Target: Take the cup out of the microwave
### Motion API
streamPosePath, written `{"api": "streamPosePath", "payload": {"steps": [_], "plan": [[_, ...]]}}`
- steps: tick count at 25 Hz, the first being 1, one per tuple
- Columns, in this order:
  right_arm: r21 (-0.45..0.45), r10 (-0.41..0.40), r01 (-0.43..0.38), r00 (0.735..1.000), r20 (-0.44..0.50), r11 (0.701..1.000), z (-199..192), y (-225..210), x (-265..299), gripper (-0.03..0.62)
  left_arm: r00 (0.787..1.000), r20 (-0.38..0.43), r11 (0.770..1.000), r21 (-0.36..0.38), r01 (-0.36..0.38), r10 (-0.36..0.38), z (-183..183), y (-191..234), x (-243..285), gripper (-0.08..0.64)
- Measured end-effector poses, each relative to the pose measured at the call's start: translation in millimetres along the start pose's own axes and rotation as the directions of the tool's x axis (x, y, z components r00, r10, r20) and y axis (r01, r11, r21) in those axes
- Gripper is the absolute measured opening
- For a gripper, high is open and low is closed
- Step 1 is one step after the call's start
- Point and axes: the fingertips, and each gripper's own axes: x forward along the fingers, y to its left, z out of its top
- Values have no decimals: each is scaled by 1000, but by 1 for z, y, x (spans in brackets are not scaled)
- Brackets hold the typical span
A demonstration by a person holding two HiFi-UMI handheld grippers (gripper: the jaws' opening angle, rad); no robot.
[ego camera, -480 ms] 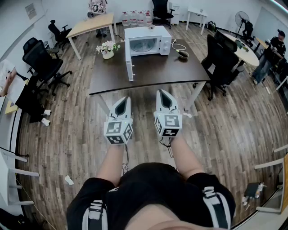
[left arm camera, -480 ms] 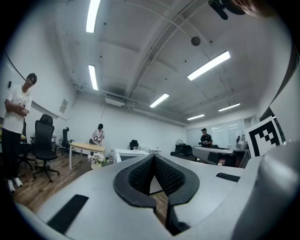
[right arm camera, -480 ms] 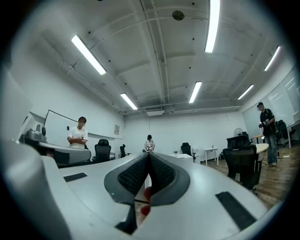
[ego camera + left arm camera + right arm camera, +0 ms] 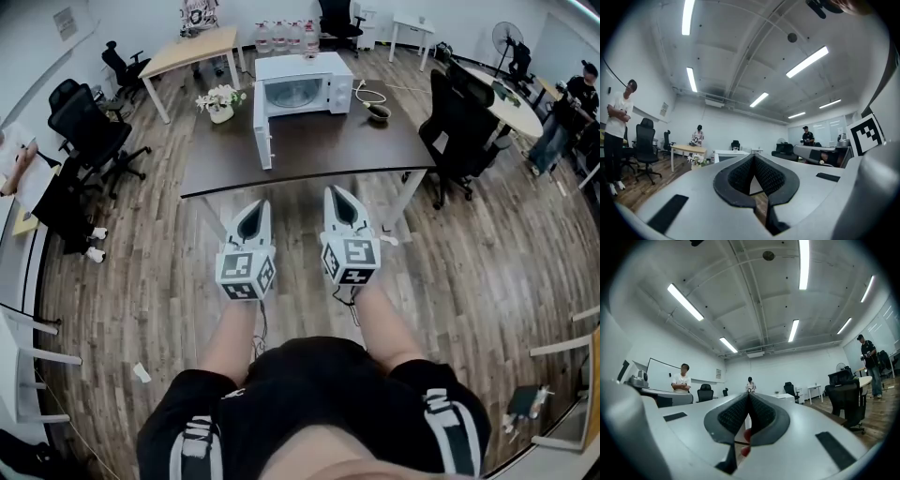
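cup not made out at this range, inside of the white microwave [image 4: 305, 84] too small to read. microwave set at the far side of the dark table [image 4: 319, 155], door [image 4: 262, 127] swung wide open on its left. flanked by a pot of flowers [image 4: 221, 101] to the left and a small dark bowl [image 4: 380, 114] to the right. left gripper [image 4: 261, 204] and right gripper [image 4: 337, 190] held side by side over the wood floor [image 4: 141, 281], just short of the table's near edge, well apart from the microwave. both pinched together at the tips, nothing between.
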Motion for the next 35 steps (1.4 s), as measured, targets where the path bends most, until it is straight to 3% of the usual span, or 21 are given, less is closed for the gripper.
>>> {"api": "streamPosePath", "payload": {"steps": [11, 20, 28, 35], "plan": [[4, 35, -35, 999, -2, 999, -8, -47, -10, 0, 999, -9, 999, 10, -32, 32, -13, -45, 21, 0], [14, 18, -18, 1000, 12, 1000, -16, -81, 14, 0, 999, -13, 999, 18, -32, 32, -24, -48, 64, 0], [11, 52, -52, 999, 8, 999, -43, -102, 82, 0, 1000, -1, 999, 26, -25, 25, -41, -19, 134, 0], [-7, 29, -29, 999, 15, 1000, -67, -142, 185, 0, 1000, 11, 1000, 3, -3, 3, -55, 25, 243, 0]]}}
